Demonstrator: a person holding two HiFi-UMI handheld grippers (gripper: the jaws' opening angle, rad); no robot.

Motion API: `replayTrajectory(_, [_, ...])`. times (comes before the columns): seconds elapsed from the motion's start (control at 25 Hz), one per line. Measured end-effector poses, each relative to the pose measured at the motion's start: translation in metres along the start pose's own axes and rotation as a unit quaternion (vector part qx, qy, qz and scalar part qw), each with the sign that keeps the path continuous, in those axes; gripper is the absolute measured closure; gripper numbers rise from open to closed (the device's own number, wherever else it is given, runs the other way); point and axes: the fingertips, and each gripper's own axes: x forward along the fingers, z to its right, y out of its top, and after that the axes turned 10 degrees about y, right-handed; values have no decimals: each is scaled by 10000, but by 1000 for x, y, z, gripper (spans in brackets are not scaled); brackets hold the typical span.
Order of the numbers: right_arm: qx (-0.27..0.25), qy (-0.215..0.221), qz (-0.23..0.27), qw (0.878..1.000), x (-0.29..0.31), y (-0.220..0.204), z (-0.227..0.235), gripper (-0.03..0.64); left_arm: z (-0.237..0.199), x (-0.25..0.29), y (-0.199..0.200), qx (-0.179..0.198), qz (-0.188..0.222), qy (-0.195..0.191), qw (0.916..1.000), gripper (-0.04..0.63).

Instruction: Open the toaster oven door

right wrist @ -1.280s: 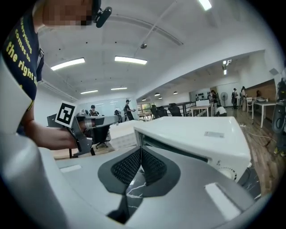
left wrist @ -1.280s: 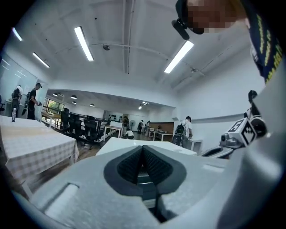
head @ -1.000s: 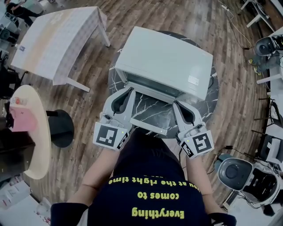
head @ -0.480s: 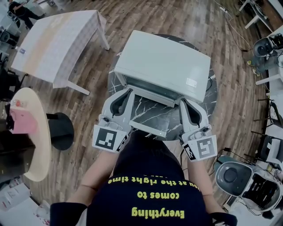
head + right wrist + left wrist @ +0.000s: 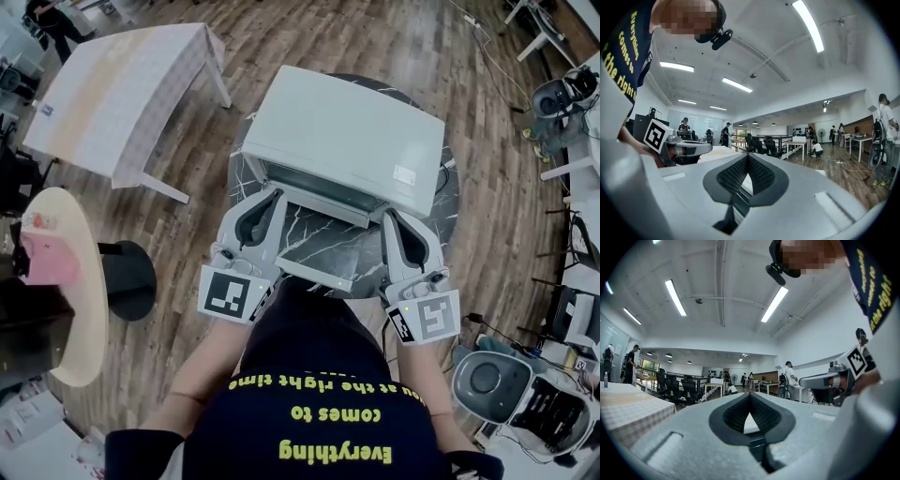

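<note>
We are holding the left gripper (image 5: 271, 192) and right gripper (image 5: 388, 215) with jaws pressed together on nothing. They are flanking the glass door (image 5: 323, 234) of the white boxy toaster oven (image 5: 347, 127), which appears folded down over the round dark marble table (image 5: 452, 202). If we are leaning on that door, we are risking tipping the oven forward.
</note>
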Motion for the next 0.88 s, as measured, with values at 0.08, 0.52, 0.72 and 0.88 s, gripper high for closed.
replayTrajectory(0.08, [7, -7, 1, 10000, 0, 0, 0, 606, 0, 1, 0, 0, -1, 0, 10000, 595])
replayTrajectory(0.52, [35, -13, -1, 10000, 1, 1, 2, 606, 0, 3, -1, -17, -14, 14, 10000, 595])
replayTrajectory(0.72, [50, 6, -19, 10000, 1, -1, 3, 606, 0, 4, -2, 7, -30, 33, 10000, 595])
replayTrajectory(0.88, [56, -2, -20, 10000, 1, -1, 3, 606, 0, 3, -2, 7, -28, 46, 10000, 595])
